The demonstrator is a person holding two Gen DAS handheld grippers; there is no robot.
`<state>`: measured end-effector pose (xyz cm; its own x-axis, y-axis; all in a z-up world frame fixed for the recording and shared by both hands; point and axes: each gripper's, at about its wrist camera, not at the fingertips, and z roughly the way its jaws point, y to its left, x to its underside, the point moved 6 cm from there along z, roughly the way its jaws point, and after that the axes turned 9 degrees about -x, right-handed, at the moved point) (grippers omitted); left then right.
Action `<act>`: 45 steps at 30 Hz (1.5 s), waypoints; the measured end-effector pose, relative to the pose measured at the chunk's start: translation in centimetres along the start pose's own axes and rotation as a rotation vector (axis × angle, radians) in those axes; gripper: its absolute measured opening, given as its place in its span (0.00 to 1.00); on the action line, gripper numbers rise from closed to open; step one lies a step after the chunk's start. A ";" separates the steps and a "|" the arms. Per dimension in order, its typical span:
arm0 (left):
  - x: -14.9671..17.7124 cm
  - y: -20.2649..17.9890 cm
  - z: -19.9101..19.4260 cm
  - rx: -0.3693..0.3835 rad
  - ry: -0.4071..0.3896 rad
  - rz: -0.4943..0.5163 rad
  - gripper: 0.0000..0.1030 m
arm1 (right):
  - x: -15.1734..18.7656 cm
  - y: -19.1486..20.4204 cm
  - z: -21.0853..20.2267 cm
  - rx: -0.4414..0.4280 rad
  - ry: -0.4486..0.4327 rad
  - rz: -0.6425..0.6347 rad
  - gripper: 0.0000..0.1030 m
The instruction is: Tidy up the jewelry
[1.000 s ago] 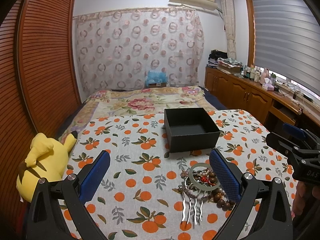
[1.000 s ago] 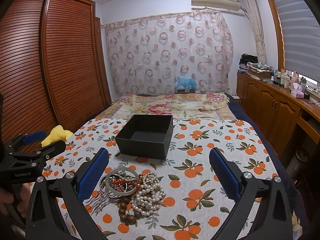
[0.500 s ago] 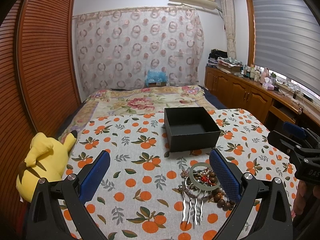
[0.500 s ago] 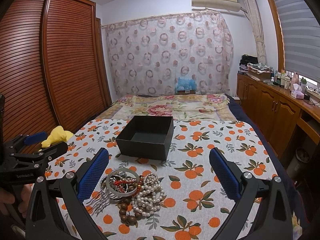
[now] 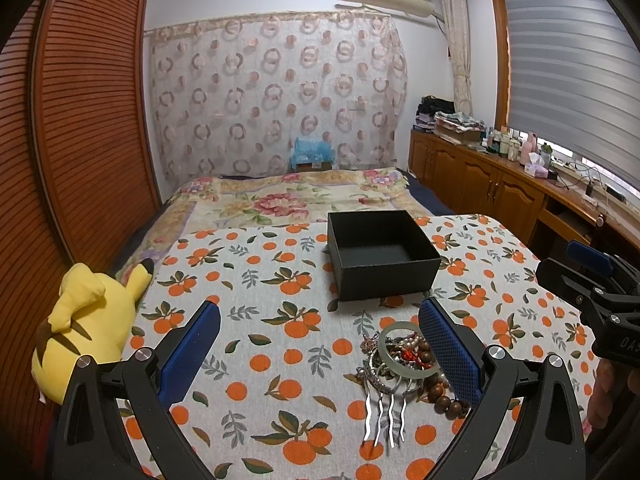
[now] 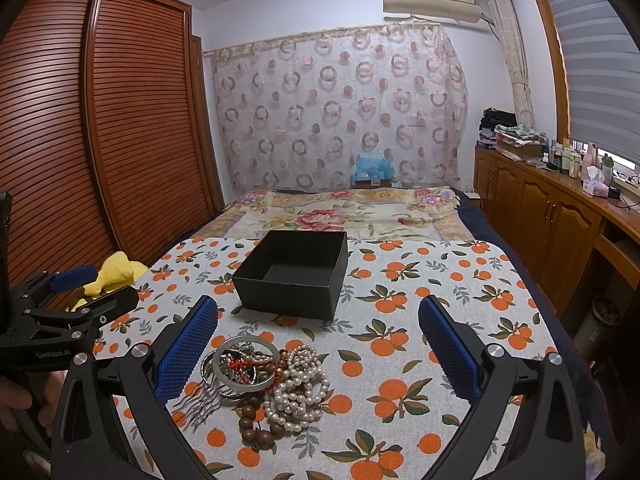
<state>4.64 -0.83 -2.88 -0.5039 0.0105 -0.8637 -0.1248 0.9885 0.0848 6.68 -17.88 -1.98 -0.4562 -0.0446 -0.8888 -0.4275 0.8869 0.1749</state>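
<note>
Task judged not begun: black box [image 6: 294, 274] stands empty on the orange-print surface [image 6: 432, 300]. Jewelry pile [image 6: 260, 384] lies just in front of it, untouched. Left gripper [image 5: 320, 344] and right gripper [image 6: 318, 340]: jaws wide, holding nothing

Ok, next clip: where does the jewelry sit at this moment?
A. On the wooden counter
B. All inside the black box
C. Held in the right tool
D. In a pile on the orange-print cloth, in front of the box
D: the jewelry pile lies on the orange-print cloth nearer the cameras than the black box, whose visible interior looks empty.
</note>
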 end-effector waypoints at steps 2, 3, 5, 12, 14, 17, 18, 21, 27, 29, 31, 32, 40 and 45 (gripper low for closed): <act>0.0 0.0 0.0 -0.002 0.001 0.000 0.93 | -0.2 0.0 0.0 0.000 0.000 0.000 0.98; 0.0 0.0 0.1 -0.002 0.001 -0.001 0.93 | 0.0 0.0 0.0 0.000 0.000 0.000 0.98; 0.0 0.0 0.0 -0.002 0.001 0.000 0.93 | 0.0 0.0 0.0 0.000 0.000 0.000 0.98; 0.0 0.0 0.1 -0.003 0.002 0.000 0.93 | 0.0 0.0 0.0 0.000 -0.001 0.000 0.98; 0.0 0.0 0.1 -0.003 0.002 -0.001 0.93 | 0.0 0.1 0.0 -0.001 -0.001 0.000 0.98; 0.0 0.0 0.1 -0.003 0.002 0.000 0.93 | 0.0 0.0 0.0 -0.001 -0.002 0.000 0.98; 0.0 0.0 0.1 -0.004 0.002 0.000 0.93 | 0.1 0.0 0.0 -0.001 -0.002 0.000 0.98; 0.2 0.0 0.2 -0.002 0.007 -0.002 0.93 | -0.1 0.2 0.0 -0.003 0.000 0.002 0.98; 1.3 -0.1 0.6 -0.002 0.030 -0.004 0.93 | 0.1 1.3 0.0 -0.022 0.022 0.000 0.98; 1.7 0.1 1.3 0.000 0.043 -0.001 0.93 | 0.3 1.7 0.4 -0.051 0.031 -0.003 0.98; 1.8 0.4 2.0 0.004 0.060 0.006 0.93 | 0.8 2.0 0.9 -0.085 0.042 -0.009 0.98; 2.0 0.5 2.2 0.004 0.066 0.010 0.93 | 1.1 1.9 1.2 -0.095 0.048 -0.012 0.98; 3.4 1.6 3.9 0.023 0.126 0.020 0.93 | 2.8 3.5 4.2 -0.180 0.148 -0.055 0.91; 4.1 2.2 4.7 0.027 0.155 0.022 0.93 | 4.2 4.3 6.7 -0.252 0.238 -0.071 0.85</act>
<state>6.27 2.12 -8.57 -0.6325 0.0113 -0.7745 -0.0904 0.9920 0.0883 8.13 -11.21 -7.83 -0.5749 -0.2342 -0.7840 -0.6300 0.7381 0.2415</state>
